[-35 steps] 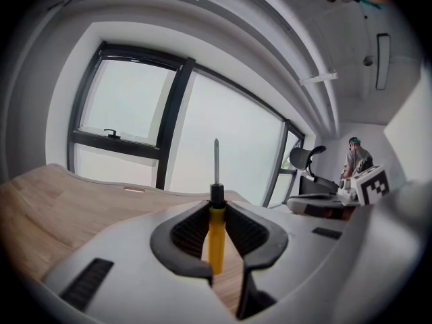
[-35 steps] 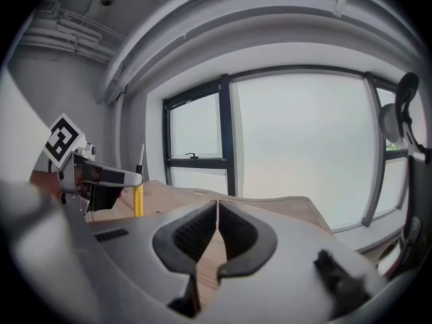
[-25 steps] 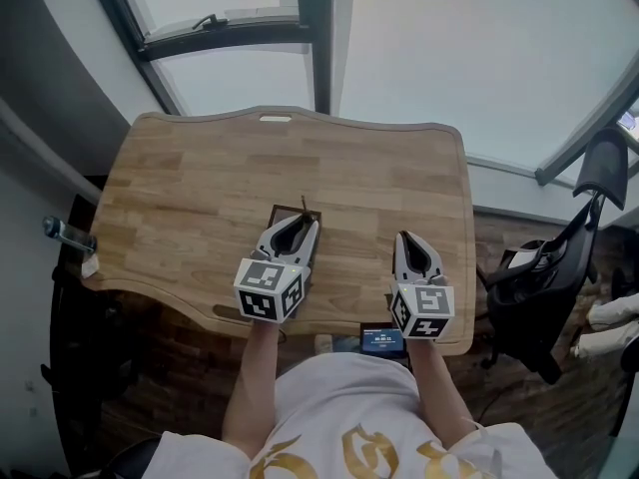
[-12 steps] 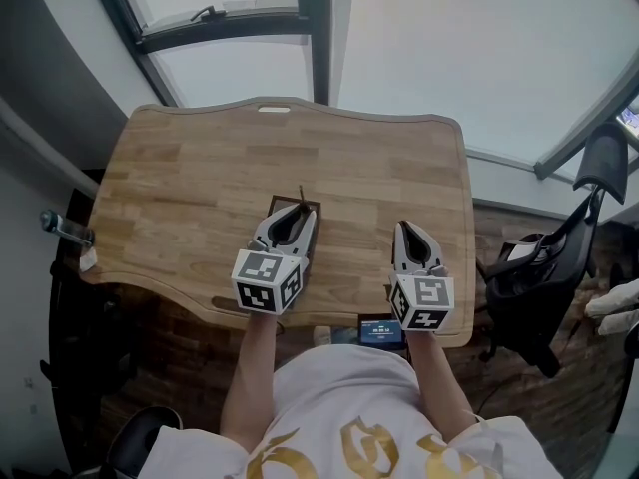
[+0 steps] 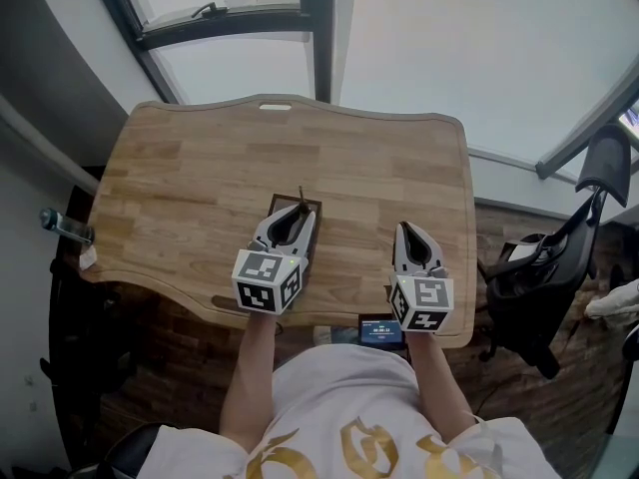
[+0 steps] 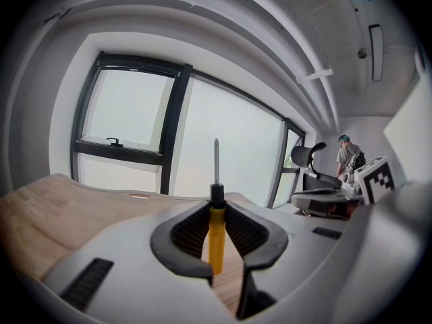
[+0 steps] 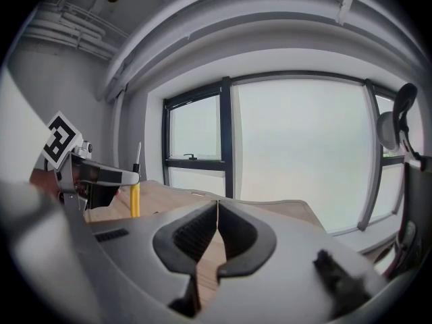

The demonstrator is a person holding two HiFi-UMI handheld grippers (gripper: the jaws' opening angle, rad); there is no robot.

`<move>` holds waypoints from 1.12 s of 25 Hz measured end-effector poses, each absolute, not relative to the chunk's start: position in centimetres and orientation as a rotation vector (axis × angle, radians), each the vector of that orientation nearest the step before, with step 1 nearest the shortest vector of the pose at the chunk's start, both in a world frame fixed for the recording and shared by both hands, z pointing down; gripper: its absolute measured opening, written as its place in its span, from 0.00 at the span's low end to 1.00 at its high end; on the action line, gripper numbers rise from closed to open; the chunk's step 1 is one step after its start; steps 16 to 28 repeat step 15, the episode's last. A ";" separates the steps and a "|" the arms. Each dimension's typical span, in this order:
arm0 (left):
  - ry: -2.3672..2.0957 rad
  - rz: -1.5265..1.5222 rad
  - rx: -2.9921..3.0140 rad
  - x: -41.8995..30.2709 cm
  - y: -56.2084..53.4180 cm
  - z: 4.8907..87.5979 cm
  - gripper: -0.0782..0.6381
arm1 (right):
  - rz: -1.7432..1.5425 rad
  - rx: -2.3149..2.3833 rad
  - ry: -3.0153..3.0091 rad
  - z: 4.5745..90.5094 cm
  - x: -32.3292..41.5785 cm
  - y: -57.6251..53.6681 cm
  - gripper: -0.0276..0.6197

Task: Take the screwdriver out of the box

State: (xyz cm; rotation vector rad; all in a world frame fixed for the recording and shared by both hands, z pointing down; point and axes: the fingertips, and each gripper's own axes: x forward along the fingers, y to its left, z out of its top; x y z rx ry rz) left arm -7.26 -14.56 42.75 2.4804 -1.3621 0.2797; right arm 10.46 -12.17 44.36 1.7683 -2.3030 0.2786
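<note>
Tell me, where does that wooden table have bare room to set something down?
The table is bare across its far half toward the window and down its left side. A strip lies between the left claw, holding the screwdriver, and the right claw. Crowded: the box under the left claw.

Soft, pale daylight comes in through the big windows (image 5: 459,48), which look washed out and white. The table (image 5: 200,178) is bright, and its wood shows clearly. The floor (image 5: 190,367) below is dark and murky. Shadows are faint. Both gripper views bend straight lines into curves and have black corners. Things very close to those cameras look blurry.
</note>
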 end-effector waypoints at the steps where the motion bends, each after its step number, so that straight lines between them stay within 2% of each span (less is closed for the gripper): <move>1: -1.363 0.280 2.478 -7.3 -14.6 42.8 0.22 | 0.280 1.768 -2.302 44.4 10.5 -12.1 0.09; 28: -1.361 0.284 2.446 -8.6 -15.2 43.8 0.22 | 0.284 1.754 -2.281 45.2 9.6 -12.5 0.09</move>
